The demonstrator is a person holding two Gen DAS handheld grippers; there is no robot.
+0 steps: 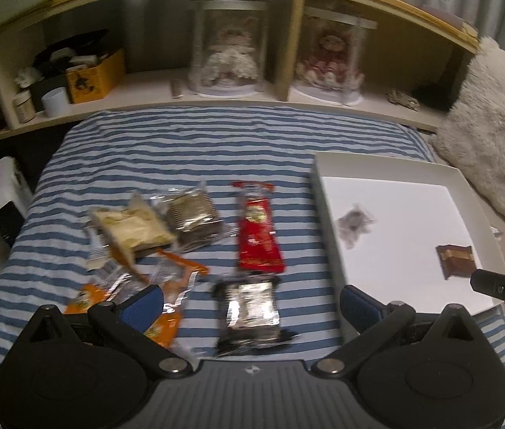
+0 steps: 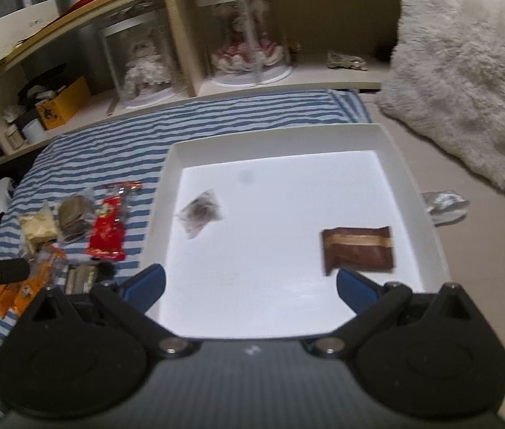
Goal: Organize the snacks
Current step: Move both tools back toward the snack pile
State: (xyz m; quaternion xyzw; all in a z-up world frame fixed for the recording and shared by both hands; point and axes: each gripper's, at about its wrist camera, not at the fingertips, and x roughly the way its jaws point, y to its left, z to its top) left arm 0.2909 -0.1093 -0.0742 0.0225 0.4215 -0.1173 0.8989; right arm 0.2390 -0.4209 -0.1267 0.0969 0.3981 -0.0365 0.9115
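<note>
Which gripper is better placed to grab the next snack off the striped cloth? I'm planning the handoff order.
Left. The left gripper is open right over the silver-black packet on the striped cloth. The right gripper hangs open over the white box, beside the brown packet already inside it.

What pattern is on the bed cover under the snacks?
Blue and white stripes on the bed cover, clearest in the left wrist view.
</note>
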